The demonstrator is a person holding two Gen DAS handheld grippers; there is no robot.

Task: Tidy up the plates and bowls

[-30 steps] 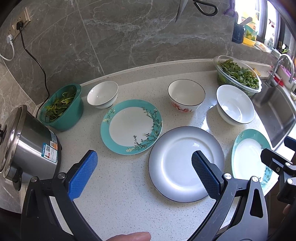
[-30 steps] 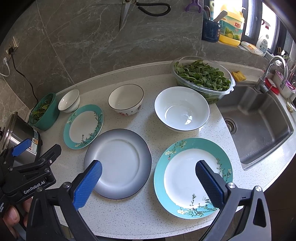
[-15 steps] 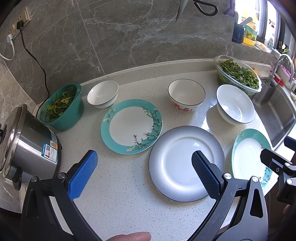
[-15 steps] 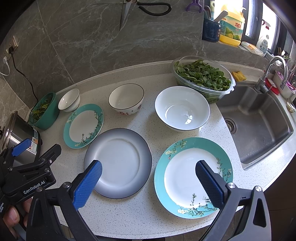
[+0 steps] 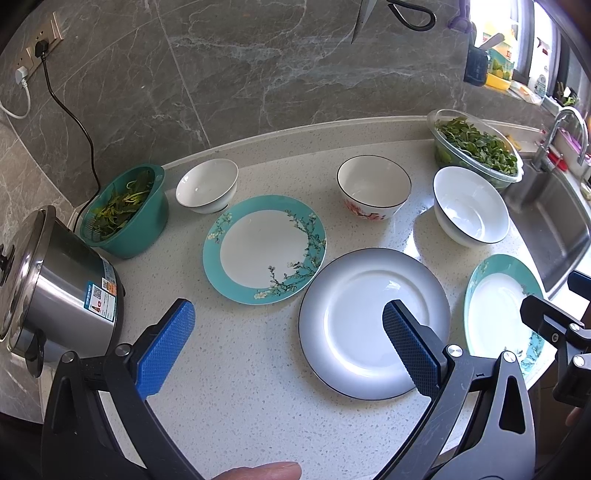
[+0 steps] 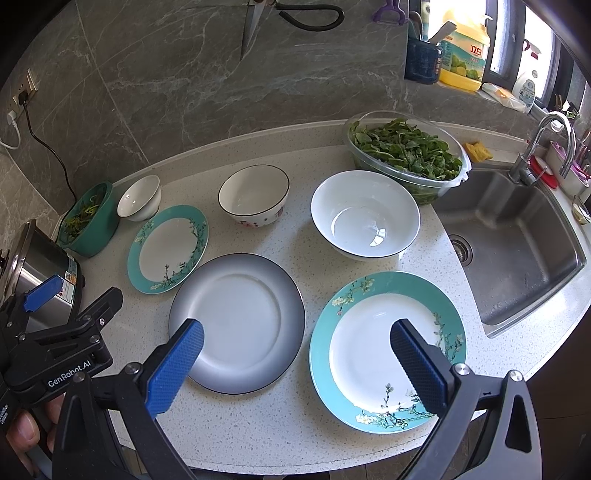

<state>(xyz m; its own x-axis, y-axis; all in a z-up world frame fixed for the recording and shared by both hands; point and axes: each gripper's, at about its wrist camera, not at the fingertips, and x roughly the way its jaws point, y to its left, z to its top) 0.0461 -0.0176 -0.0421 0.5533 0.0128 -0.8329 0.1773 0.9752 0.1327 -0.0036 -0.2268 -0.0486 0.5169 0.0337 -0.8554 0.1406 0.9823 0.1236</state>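
On the speckled counter lie a grey-rimmed plate (image 5: 373,323) (image 6: 236,321) in the middle and two teal flowered plates, one at the left (image 5: 264,248) (image 6: 168,248), one at the right (image 5: 500,314) (image 6: 386,349). Behind them stand a small white bowl (image 5: 207,184) (image 6: 139,197), a flowered bowl (image 5: 373,186) (image 6: 254,194) and a large white bowl (image 5: 471,205) (image 6: 365,219). My left gripper (image 5: 288,345) hovers open above the counter's front, its right finger over the grey plate. My right gripper (image 6: 295,363) hovers open between the grey plate and the right teal plate. Both hold nothing.
A steel cooker (image 5: 48,284) and a teal colander of greens (image 5: 125,210) stand at the left. A clear bowl of greens (image 6: 406,155) sits beside the sink (image 6: 517,243) and tap (image 6: 546,147). Scissors (image 6: 280,18) hang on the wall; a hand's thumb (image 6: 26,432) shows low left.
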